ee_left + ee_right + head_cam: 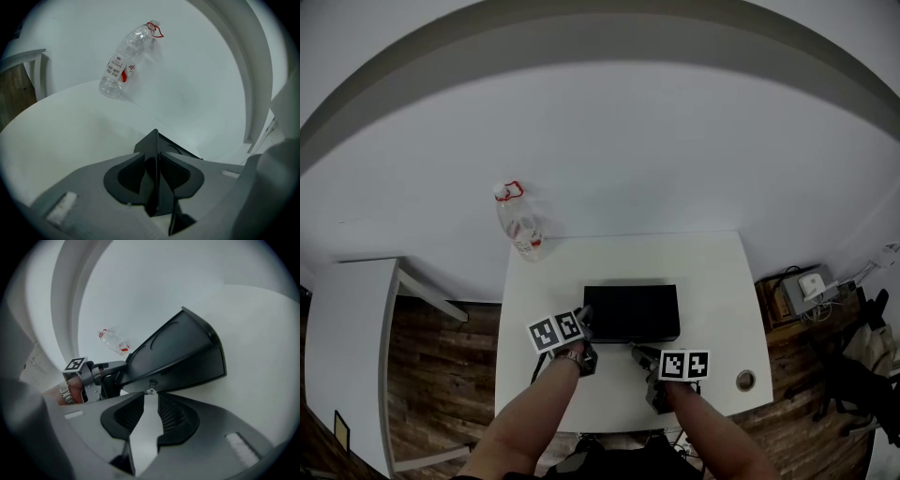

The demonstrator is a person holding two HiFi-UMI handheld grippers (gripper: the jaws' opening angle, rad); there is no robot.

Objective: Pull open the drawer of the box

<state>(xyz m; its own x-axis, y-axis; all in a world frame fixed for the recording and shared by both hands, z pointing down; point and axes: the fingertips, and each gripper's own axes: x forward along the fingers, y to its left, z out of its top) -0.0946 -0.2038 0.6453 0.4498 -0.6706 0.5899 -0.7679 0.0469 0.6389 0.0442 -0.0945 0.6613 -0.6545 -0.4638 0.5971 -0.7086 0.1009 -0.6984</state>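
A flat black box (631, 312) lies on the white table (712, 272). My left gripper (584, 323) is at its front left corner. In the left gripper view that corner of the box (152, 143) fills the gap of the left gripper (157, 157), and both pads press on it. My right gripper (637, 352) is in front of the box. In the right gripper view the right gripper (151, 397) is open, and bare table shows between its pads. The drawer front (187, 376) carries a small metal knob (151, 391) just past the fingertips. The left gripper (101, 376) shows at the box's left end.
A clear plastic bottle (520, 225) with a red cap ring stands at the table's far left corner, and the bottle (124, 63) shows beyond the box. A round cable hole (745, 380) is at the front right. A white side table (356, 347) stands at the left, and cabled gear (811, 286) sits at the right.
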